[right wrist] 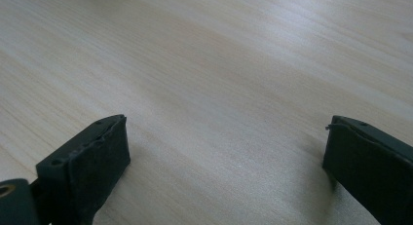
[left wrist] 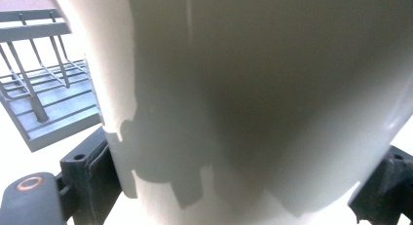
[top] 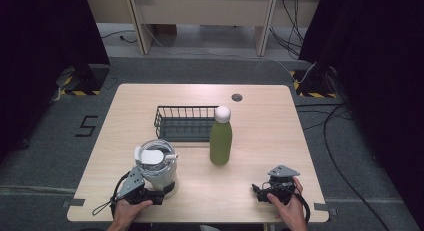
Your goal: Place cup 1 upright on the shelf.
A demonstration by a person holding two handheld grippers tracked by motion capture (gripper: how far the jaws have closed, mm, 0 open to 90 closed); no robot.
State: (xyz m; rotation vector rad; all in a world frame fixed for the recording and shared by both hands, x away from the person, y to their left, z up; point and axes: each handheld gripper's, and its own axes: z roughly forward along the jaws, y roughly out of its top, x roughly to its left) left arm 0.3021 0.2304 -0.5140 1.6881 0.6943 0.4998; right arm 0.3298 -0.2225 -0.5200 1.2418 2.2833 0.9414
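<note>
- Left gripper view: the two black jaws stand on either side of the lower body of a pale grey jug (left wrist: 253, 98), pressed against its wall, so the left gripper (left wrist: 234, 186) is clamped on it.
- High view: the left gripper (top: 150, 193) sits at the near left of the bench (top: 260, 191), held by the person's left hand (top: 127, 211); the jug (top: 157, 168) stands upright on the bench just beyond it, its white lid on top.
- Right gripper view: the jaws of the right gripper (right wrist: 226, 157) are wide apart with bare wood between them, holding nothing.
- High view: the right gripper (top: 260, 190) rests low at the near right, in the right hand (top: 287, 203), well apart from the jug.
- A green bottle (top: 220, 141) with a white cap stands upright near the middle, right of the jug.
- A dark wire basket (top: 182, 123) lies beyond the jug, just left of and behind the bottle.
</note>
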